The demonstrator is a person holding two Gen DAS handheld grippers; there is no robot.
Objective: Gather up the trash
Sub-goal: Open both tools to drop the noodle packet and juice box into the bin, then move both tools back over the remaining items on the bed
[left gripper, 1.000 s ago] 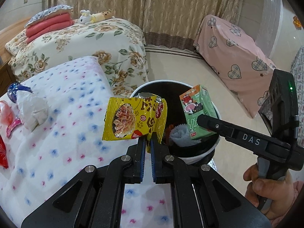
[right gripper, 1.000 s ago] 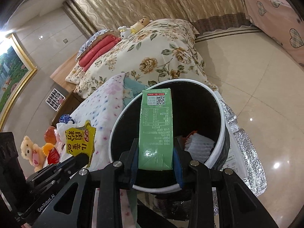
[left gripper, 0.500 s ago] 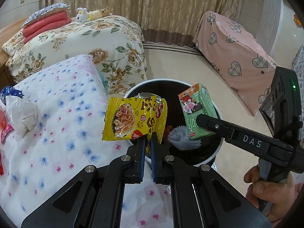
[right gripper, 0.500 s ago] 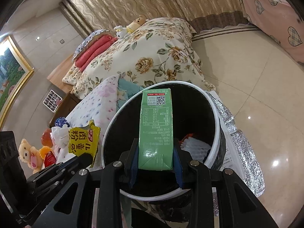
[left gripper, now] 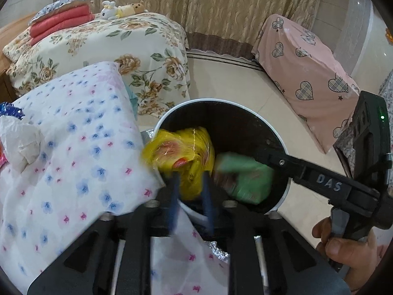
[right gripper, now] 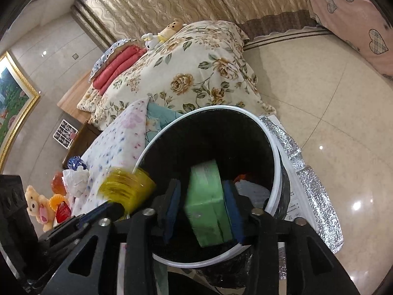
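We hold both grippers over the black trash bin (left gripper: 245,113) w/ white rim. Left gripper (left gripper: 190,196): jaws have just been opening, fingers spread, yellow snack packet (left gripper: 181,150) blurred between them, loose, at the bin's 9 o'clock rim. Right gripper (right gripper: 201,211): jaws also just opening, pads apart, green drink carton (right gripper: 208,201) tilted and blurred between them, inside the bin mouth. Crumpled white tissue (left gripper: 21,142) lies on the dotted quilt (left gripper: 73,147) at 9 o'clock.

Motion blur on both dropped items, you won't read either label.
Yellow snack packet (left gripper: 183,152) and green carton (right gripper: 208,204) are smeared; bin (left gripper: 221,103) bottom hidden behind them; your hand (left gripper: 348,245) is cut off at frame edge.
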